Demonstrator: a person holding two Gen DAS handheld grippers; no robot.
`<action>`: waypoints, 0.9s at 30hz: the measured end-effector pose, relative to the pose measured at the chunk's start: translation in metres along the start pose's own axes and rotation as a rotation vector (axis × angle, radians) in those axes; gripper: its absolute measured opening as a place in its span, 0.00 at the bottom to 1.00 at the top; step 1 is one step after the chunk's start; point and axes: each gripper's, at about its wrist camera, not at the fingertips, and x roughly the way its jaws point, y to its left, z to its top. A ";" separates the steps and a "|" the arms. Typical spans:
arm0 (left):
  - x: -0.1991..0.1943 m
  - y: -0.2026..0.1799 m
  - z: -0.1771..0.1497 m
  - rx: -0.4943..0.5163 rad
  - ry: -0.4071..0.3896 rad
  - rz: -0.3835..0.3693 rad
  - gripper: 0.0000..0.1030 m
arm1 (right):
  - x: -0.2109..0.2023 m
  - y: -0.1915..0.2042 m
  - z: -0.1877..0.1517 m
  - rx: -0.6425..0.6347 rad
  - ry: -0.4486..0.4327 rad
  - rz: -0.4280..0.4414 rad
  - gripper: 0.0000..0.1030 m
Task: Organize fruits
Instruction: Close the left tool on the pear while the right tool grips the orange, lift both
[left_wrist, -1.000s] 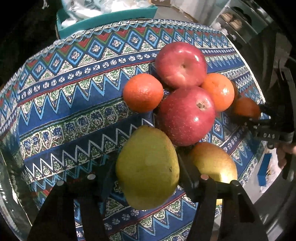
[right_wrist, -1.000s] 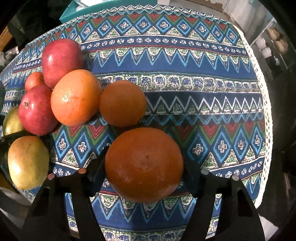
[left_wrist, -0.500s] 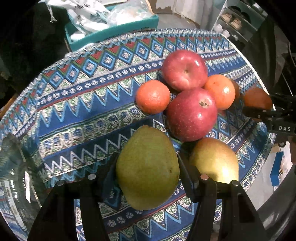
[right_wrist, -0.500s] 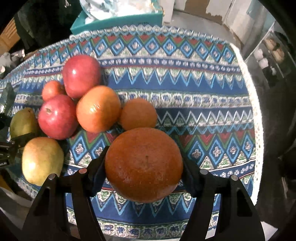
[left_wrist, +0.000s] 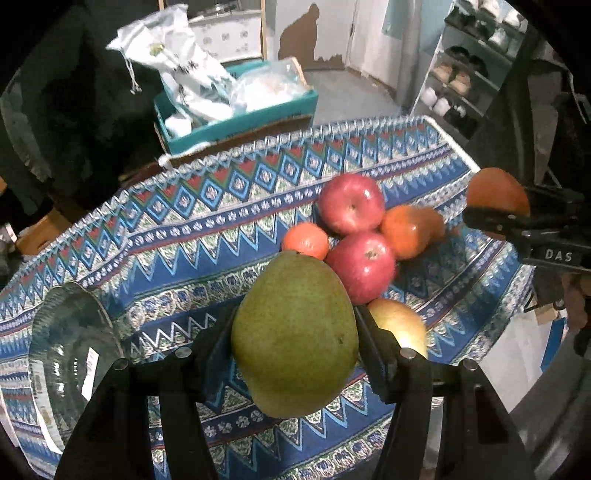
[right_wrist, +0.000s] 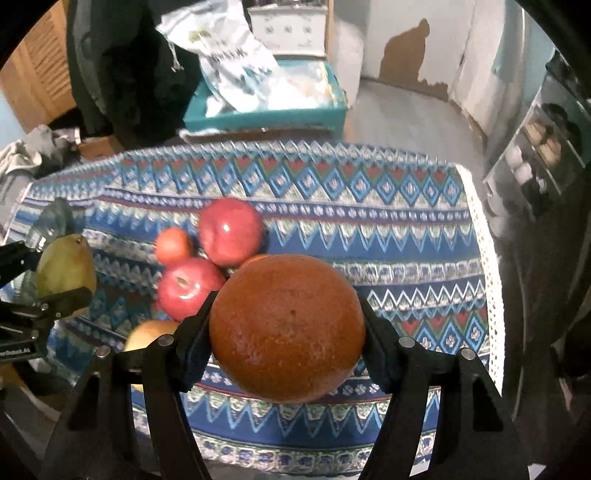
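The pear (left_wrist: 295, 332) has a matt, finely speckled green skin. The orange (right_wrist: 288, 328) looks dull and pitted. Both apples (left_wrist: 351, 208) are smooth and glossy, with bright highlights. The tablecloth (left_wrist: 192, 236) is woven patterned cloth with a lacy white edge. The bowl (left_wrist: 70, 354) is clear ribbed glass. The gripper fingers (left_wrist: 373, 350) are matt black plastic with shiny metal pins. The box (right_wrist: 266, 114) looks like cardboard.

hand-held gripper (left_wrist: 295, 332) | blk plastic | silver screws | white "DAS" lettering
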 end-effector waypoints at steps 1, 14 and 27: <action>-0.007 0.000 0.001 -0.003 -0.014 -0.001 0.62 | -0.002 0.002 0.002 -0.002 -0.009 0.002 0.67; -0.068 -0.004 0.005 0.023 -0.153 0.017 0.62 | -0.069 0.034 0.024 -0.033 -0.198 0.059 0.67; -0.113 -0.001 0.005 0.023 -0.246 0.006 0.62 | -0.099 0.053 0.038 -0.044 -0.279 0.111 0.67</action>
